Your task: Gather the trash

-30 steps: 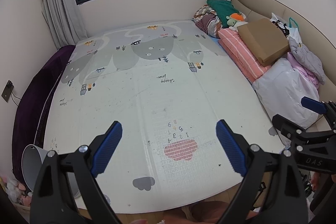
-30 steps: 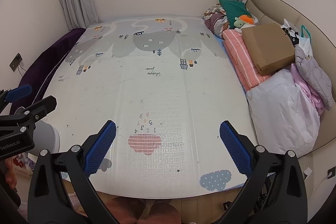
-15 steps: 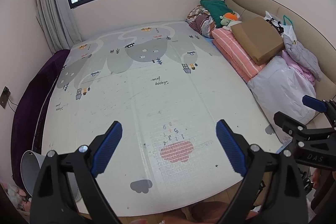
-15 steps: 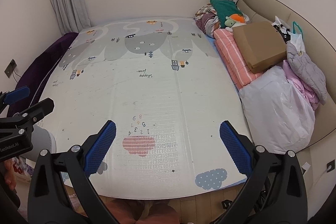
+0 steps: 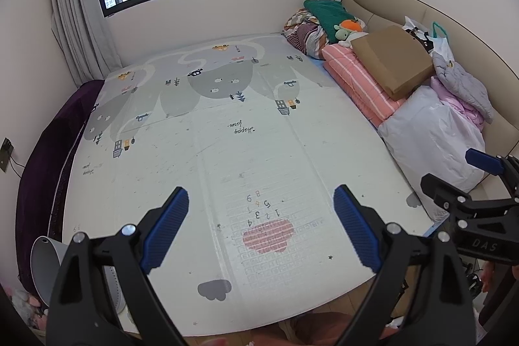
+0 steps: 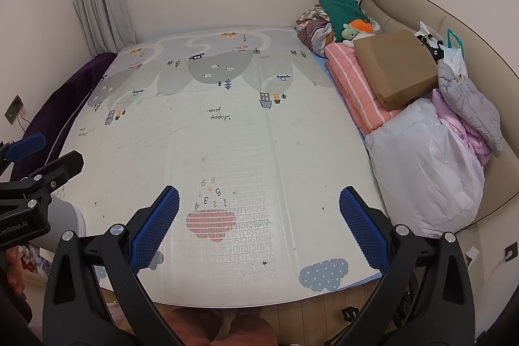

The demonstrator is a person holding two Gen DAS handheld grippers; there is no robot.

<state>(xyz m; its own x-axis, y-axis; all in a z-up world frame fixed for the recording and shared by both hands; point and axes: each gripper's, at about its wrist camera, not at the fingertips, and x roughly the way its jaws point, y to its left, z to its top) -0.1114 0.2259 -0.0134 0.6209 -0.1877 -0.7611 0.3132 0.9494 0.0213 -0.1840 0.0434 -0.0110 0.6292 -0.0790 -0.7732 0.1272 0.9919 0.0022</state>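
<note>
Hovering above mat [image 5: 227, 151], fingers [image 5: 165, 229] spread

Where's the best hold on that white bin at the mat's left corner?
Grip the bin by its open rim, coming with the left gripper from above. The bin leans with its mouth up and toward the mat; its lower body is hidden behind the gripper.

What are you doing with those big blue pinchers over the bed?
A person holds two grippers above a bed covered by a cartoon-printed white play mat. The left gripper and the right gripper are both open and hold nothing. No trash has been picked up yet. A brown cardboard box and a white plastic bag sit piled along the right side.
</note>
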